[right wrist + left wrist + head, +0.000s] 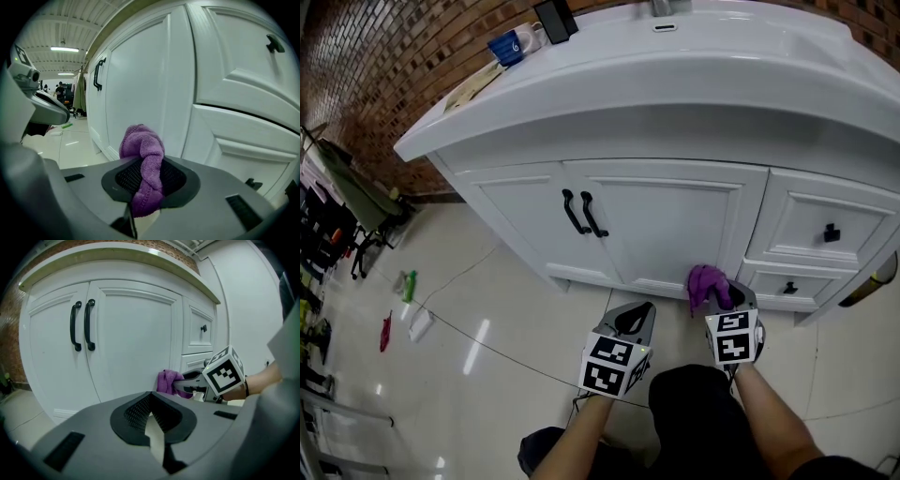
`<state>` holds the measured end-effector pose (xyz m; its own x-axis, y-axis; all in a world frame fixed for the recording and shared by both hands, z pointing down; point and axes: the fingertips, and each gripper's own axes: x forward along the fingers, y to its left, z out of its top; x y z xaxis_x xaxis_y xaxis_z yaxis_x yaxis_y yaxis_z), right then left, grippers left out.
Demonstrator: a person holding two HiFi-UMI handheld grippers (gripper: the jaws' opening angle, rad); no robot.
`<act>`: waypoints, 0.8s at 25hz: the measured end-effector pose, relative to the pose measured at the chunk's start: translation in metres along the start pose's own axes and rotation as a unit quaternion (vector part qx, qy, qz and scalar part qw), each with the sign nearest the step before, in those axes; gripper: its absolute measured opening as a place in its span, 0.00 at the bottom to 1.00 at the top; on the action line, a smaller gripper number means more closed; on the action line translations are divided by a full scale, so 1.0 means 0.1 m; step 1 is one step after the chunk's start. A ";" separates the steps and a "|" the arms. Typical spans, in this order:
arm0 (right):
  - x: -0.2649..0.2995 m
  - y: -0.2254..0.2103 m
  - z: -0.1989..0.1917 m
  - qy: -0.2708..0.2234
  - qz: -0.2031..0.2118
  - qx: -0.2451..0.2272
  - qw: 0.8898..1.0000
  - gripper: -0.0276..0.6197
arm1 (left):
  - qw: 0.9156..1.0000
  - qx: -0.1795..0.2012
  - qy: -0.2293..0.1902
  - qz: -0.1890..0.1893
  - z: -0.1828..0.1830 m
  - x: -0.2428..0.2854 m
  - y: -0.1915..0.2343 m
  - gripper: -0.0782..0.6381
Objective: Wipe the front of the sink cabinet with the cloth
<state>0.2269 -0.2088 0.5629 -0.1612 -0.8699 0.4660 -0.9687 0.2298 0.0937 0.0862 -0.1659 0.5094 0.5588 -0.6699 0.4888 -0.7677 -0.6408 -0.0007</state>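
The white sink cabinet [666,220] has two doors with black handles [582,214] and drawers at its right. My right gripper [724,302] is shut on a bunched purple cloth [707,284] and holds it against the bottom right corner of the right door. In the right gripper view the cloth [144,164] sticks out between the jaws, close to the door panel [140,89]. My left gripper [634,321] hangs just left of it, low before the door, shut with nothing in it. From the left gripper view I see the cloth [168,381] and the right gripper [197,383].
A blue mug [508,46] and a dark object [554,19] stand on the countertop at the back left. A cable [497,347] runs across the glossy floor. Small items [407,286] lie at the left, by a rack [337,202].
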 end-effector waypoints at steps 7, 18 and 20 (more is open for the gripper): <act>0.38 0.57 0.21 0.003 0.053 0.007 0.999 0.20 | 1.000 -0.015 0.002 0.026 -0.10 -0.10 0.25 0.12; 0.91 1.54 0.44 0.005 0.142 -0.038 0.989 0.20 | 0.997 -0.053 0.009 0.055 -0.33 -0.29 0.55 0.12; 0.98 1.65 0.45 0.007 0.152 -0.039 0.987 0.20 | 0.996 -0.057 0.011 0.061 -0.37 -0.33 0.59 0.12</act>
<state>0.0423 -0.2759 0.5847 -0.4399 -0.7487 0.4959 -0.8578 0.5138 0.0148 0.0109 -0.1682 0.5255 0.4533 -0.7307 0.5105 -0.8605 -0.5080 0.0368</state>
